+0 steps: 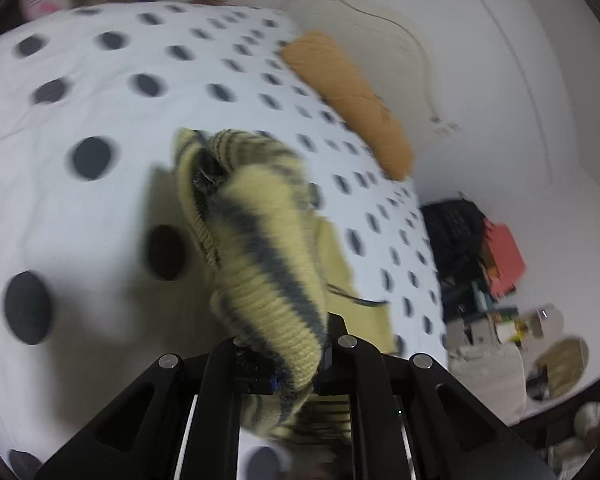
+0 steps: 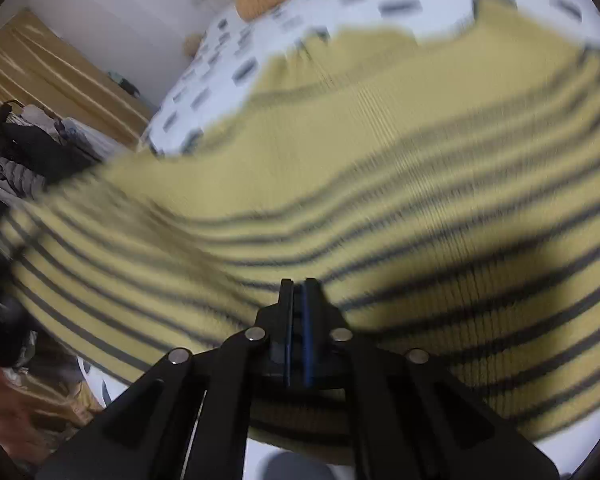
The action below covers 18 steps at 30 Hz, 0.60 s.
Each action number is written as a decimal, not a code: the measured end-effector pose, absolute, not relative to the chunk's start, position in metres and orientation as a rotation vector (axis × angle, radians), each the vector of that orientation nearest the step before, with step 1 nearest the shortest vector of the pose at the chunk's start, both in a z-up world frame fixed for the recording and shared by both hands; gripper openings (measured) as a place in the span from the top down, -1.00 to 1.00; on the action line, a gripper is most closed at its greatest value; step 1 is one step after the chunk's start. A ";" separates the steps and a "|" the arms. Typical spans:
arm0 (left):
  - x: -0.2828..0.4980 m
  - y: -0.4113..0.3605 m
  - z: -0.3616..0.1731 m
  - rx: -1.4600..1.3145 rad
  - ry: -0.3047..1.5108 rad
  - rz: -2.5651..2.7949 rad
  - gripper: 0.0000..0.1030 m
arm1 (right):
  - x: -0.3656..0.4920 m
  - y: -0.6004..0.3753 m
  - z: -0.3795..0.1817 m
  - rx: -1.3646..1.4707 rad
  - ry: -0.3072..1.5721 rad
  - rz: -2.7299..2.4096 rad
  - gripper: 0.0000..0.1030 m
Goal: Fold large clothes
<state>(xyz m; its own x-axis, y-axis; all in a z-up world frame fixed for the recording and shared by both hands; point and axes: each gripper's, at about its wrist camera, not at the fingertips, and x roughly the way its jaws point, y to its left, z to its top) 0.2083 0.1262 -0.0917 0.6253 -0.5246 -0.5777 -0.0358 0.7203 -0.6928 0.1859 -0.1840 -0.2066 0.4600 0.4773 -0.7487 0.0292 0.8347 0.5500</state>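
The left hand-held gripper (image 1: pixel 296 360) is clamped on a bunched fold of the yellow striped sweater (image 1: pixel 256 264), lifted above the dotted bed cover (image 1: pixel 112 92). The right hand-held gripper (image 2: pixel 299 292) has its jaws pressed together, empty, over the sweater spread flat on the bed. Both views are motion-blurred; an orange pillow (image 1: pixel 352 96) lies by the wall.

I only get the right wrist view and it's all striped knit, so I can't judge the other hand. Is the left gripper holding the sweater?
Observer: Yes, the left gripper is shut on a bunched fold of the yellow striped sweater.
Operator: Lifted or flat?
Observer: The fold rises off the polka-dot bedspread.
Operator: Anything near it?
Observer: An orange bolster lies along the far bed edge, apart from the sweater.
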 end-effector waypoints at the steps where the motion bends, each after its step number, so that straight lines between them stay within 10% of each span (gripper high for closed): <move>1: 0.209 0.109 -0.083 -0.696 0.858 -0.336 0.83 | 0.183 -0.195 -0.213 0.615 1.056 0.314 1.00; 7: 0.205 -0.041 -0.050 -0.419 0.832 -0.604 0.83 | 0.135 -0.264 -0.197 0.859 0.943 0.249 0.97; 18: 0.176 -0.196 -0.206 -0.091 1.123 -0.635 0.82 | 0.010 -0.418 -0.151 0.934 0.779 -0.055 0.95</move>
<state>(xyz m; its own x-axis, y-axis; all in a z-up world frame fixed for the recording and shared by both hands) 0.1760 -0.1958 -0.2059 0.2771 -0.5167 -0.8101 0.4279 0.8213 -0.3774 0.0097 -0.4184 -0.1507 0.7308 0.2790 -0.6230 0.3630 0.6141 0.7008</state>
